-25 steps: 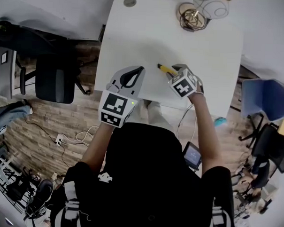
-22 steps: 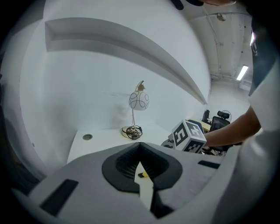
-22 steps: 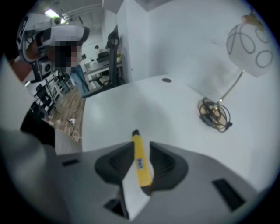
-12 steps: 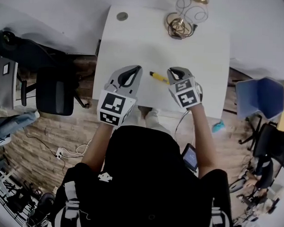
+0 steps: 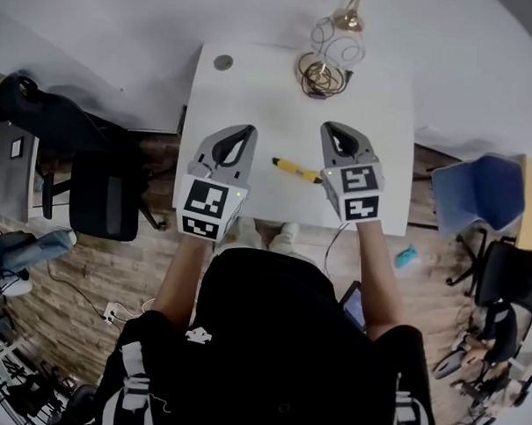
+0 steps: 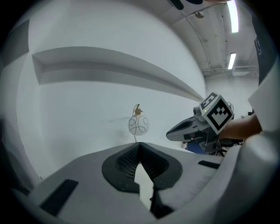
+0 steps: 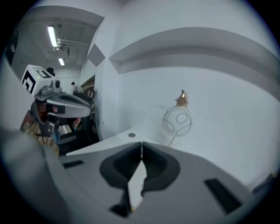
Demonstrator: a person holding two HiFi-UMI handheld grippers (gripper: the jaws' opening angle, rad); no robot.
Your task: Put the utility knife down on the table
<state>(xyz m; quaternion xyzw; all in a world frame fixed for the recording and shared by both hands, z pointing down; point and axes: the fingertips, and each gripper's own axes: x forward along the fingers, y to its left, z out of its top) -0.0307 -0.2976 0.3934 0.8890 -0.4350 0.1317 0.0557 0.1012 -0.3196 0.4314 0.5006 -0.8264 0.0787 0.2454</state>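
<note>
The yellow utility knife (image 5: pixel 296 170) lies flat on the white table (image 5: pixel 254 88), near its front edge, with nothing touching it. My left gripper (image 5: pixel 241 130) hangs above the table to the knife's left, its jaws meeting at the tips (image 6: pixel 139 145) and empty. My right gripper (image 5: pixel 335 129) is raised to the knife's right. Its jaws have just been closing with nothing between them, and they now stand shut (image 7: pixel 141 143). Each gripper view catches the other gripper from the side, and neither shows the knife.
A wire ornament with a brass top (image 5: pixel 323 71) stands at the table's far side, next to a round grommet (image 5: pixel 223 63). A black office chair (image 5: pixel 95 187) is left of the table and a blue chair (image 5: pixel 478 190) is right. White wall lies behind.
The right gripper has left the knife, lifted away from it and shut its jaws. The left gripper has risen too. The knife stays flat on the table.
</note>
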